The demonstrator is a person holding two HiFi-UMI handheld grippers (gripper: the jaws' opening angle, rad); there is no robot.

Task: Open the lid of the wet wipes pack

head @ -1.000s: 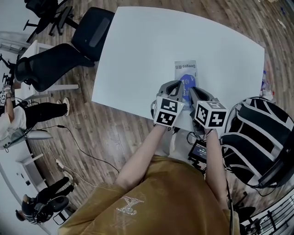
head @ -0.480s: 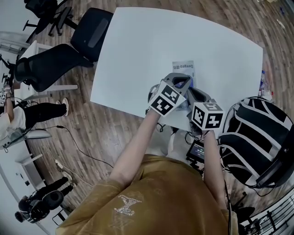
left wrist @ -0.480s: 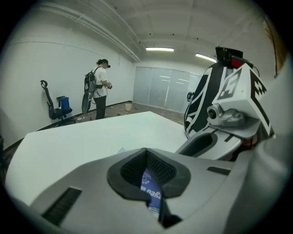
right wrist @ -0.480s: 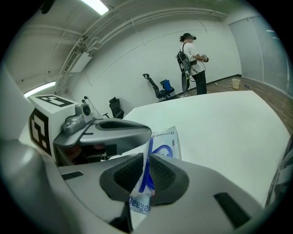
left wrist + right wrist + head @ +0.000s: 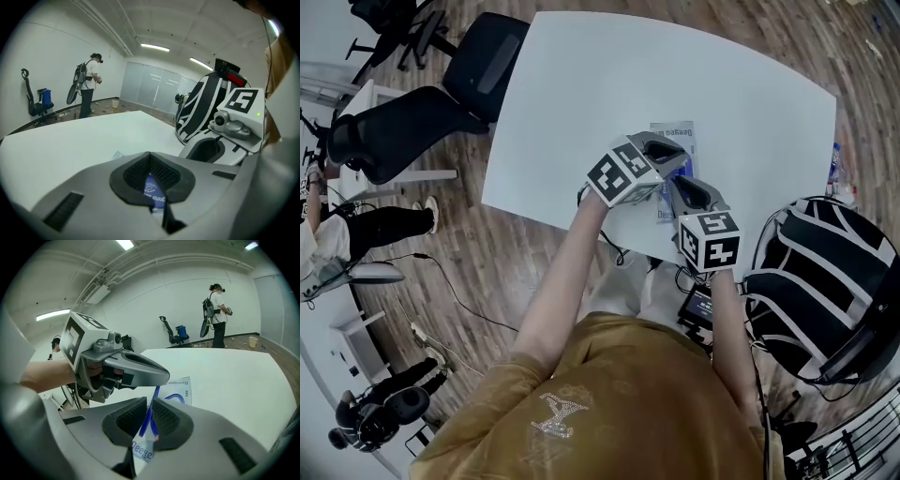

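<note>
The wet wipes pack lies flat near the front edge of the white table; it is pale, with blue print and a blue lid. In the right gripper view my right gripper is shut on the thin blue lid, which stands up on edge above the pack. My left gripper hangs over the pack's middle from the left, its tip just beyond the lid. In the left gripper view its pads meet at the tip, with the pack's blue print showing below them.
Two black office chairs stand left of the table. A black-and-white striped seat is close on the right. A small bottle sits at the table's right edge. The table's front edge runs just under both grippers.
Both grippers moved forward from the table's front edge onto the pack. The left one swung in from the left over it. The right one closed in on the lid.
</note>
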